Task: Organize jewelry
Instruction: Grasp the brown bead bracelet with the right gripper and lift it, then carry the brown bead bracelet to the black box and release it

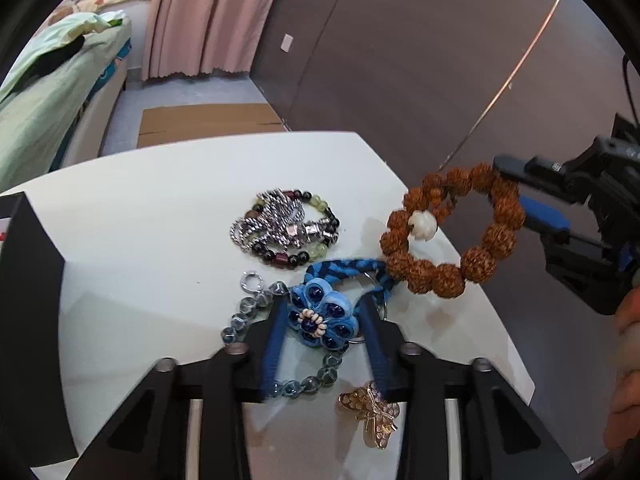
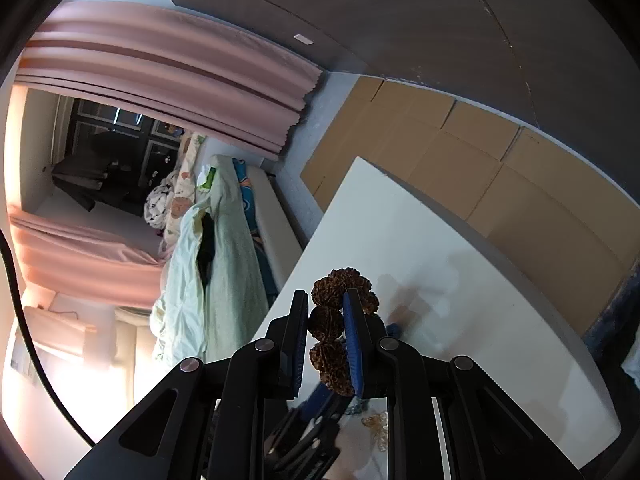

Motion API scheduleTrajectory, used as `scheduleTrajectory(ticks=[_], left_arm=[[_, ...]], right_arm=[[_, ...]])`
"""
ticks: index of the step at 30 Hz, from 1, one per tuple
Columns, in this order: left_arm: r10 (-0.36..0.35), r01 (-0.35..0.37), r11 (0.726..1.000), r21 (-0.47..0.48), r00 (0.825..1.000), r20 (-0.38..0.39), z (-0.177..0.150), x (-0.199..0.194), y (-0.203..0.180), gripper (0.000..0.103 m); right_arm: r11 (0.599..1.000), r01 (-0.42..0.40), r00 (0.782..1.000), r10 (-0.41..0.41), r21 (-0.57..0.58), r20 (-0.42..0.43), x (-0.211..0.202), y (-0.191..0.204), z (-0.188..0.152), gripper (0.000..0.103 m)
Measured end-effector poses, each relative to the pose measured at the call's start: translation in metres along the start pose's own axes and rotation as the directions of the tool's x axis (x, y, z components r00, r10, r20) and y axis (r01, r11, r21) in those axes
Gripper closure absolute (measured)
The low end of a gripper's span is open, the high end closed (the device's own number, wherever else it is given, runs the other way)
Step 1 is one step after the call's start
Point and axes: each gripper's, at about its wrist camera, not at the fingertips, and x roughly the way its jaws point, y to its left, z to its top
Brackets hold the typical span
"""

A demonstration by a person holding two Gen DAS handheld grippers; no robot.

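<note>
My right gripper is shut on a brown rough-bead bracelet with one white bead and holds it in the air above the white table's right side; its beads sit between the blue pads. My left gripper is low over the table, jaws on either side of a blue fabric flower ornament on a blue braided band; whether the pads press it I cannot tell. A grey glass-bead bracelet lies under it. A silver chain and dark bead bracelets lie in a heap further back. A gold butterfly clip lies near me.
A black box stands at the table's left edge. A grey wall runs behind and right. Flat cardboard lies on the floor beyond the table. A bed with green bedding and pink curtains are far left.
</note>
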Motion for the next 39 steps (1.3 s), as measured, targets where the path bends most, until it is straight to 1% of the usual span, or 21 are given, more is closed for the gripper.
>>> scheduleTrajectory(ticks=[1,4,6,12,19,29,35,39], left_arm=[[0.000,0.000,1.000,0.000,1.000,0.004,0.000,0.000,0.000,0.070],[0.003,-0.003,1.000,-0.001,1.000,0.016,0.001,-0.001,0.002,0.078],[0.012,-0.012,1.000,-0.005,0.999,0.038,0.002,-0.006,0.004,0.079],[0.029,-0.026,0.999,-0.041,0.996,0.079,0.009,-0.026,0.011,0.080],[0.041,-0.028,0.995,-0.092,0.989,0.142,0.016,-0.063,0.027,0.080],[0.072,-0.039,0.989,-0.145,0.969,0.236,0.020,-0.121,0.051,0.080],[0.123,-0.075,0.981,-0.181,0.955,0.271,0.021,-0.150,0.071,0.080],[0.160,-0.100,0.970,-0.223,0.950,0.270,0.019,-0.164,0.089,0.080]], right_arm=[[1.000,-0.004,1.000,0.004,-0.002,-0.001,-0.001,-0.001,0.000,0.084],[1.000,-0.010,1.000,0.010,-0.014,-0.003,-0.003,0.000,0.001,0.084],[1.000,-0.017,1.000,0.017,-0.024,-0.008,-0.002,0.002,0.001,0.084],[0.996,-0.064,0.998,0.062,-0.065,-0.023,0.000,0.011,0.001,0.084],[0.985,-0.130,0.991,0.128,-0.112,-0.024,-0.002,0.023,-0.005,0.084],[0.960,-0.212,0.977,0.210,-0.184,-0.030,0.001,0.049,-0.024,0.084],[0.944,-0.250,0.968,0.245,-0.213,-0.051,0.009,0.063,-0.038,0.084],[0.938,-0.265,0.964,0.255,-0.224,-0.072,0.016,0.070,-0.046,0.084]])
